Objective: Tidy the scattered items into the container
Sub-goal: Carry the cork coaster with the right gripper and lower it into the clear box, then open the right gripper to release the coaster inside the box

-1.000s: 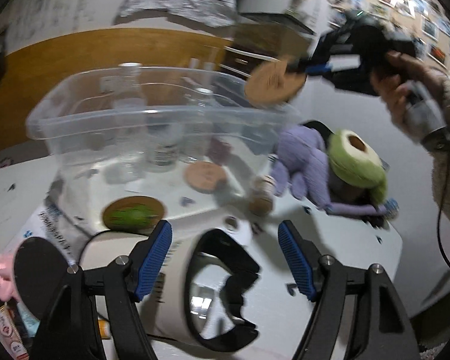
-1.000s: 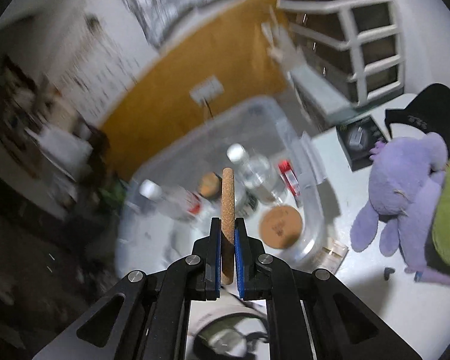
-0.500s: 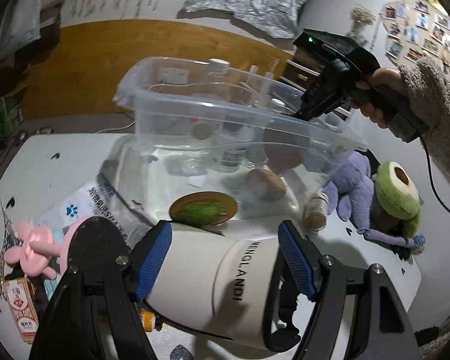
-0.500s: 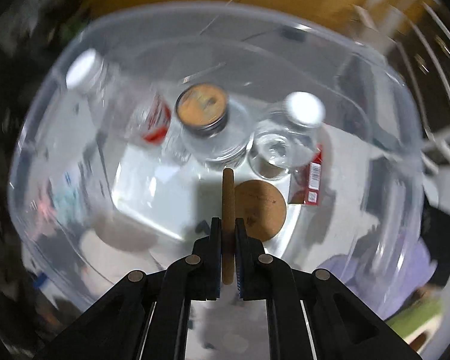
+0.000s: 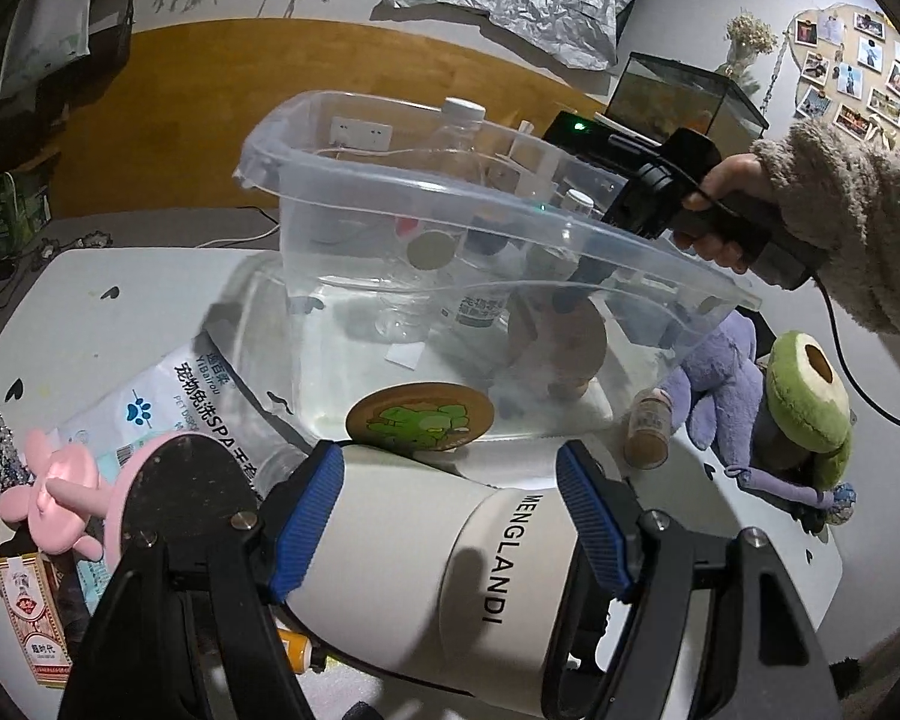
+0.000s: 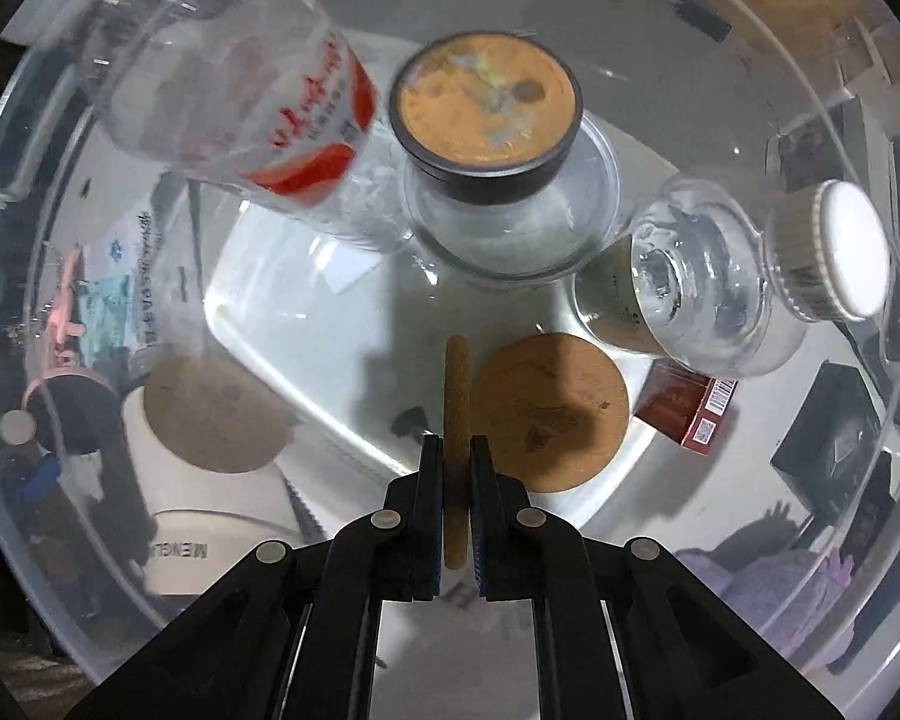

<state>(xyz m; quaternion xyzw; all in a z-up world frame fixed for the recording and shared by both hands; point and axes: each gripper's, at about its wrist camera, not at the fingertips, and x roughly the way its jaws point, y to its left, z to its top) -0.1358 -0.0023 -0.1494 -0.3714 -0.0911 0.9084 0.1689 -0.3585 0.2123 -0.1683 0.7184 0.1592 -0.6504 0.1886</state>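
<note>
**Cork coaster held on edge inside the bin, mug gripped outside it**

While the clear plastic container (image 5: 426, 192) takes up the middle of the white table (image 5: 108, 324), most of the loose things lie around its near side. Inside it stand a water bottle with a red label (image 6: 258, 102), a glass jar with a dark-rimmed lid (image 6: 486, 114) and a clear bottle with a white cap (image 6: 750, 276); a red packet (image 6: 690, 414) and a flat cork coaster (image 6: 549, 411) lie on its floor.

Outside, a purple plush toy (image 5: 720, 384) and a green plush ring (image 5: 807, 390) sit against its right end, and a printed pouch (image 5: 168, 402) lies at its left front corner, with a pink toy (image 5: 60, 498) nearer still.

The left gripper (image 5: 450, 516) has its blue pads pressed on both sides of a white mug (image 5: 444, 564) marked MENGLANDI, which fills the gap between them, just in front of the container wall. A frog-print coaster (image 5: 420, 417) shows just beyond the mug.

The right gripper (image 6: 456, 498), held by a hand (image 5: 726, 210) in a fuzzy sleeve, reaches down into the container. Its jaws are clamped on a thin cork coaster (image 6: 457, 396) standing on edge, its upper part projecting beyond the fingertips, just beside the flat coaster.
</note>
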